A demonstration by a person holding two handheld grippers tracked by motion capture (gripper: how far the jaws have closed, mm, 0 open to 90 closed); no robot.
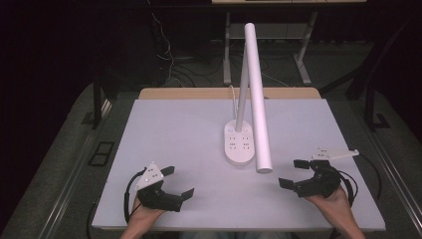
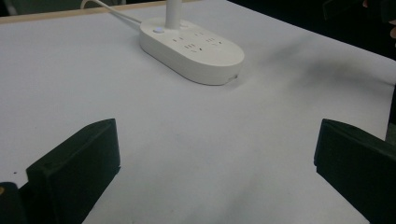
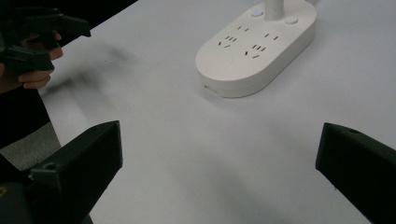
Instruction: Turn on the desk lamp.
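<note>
Smooth white plastic lamp base [image 2: 191, 49]

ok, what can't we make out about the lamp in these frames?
- Lamp head: its underside faces away from the high view, so lit or unlit is unreadable.
- Lamp base: the stem is cut by the top edge in both gripper views.
- Cord: runs off the table's far edge; its plug end is lost.
</note>
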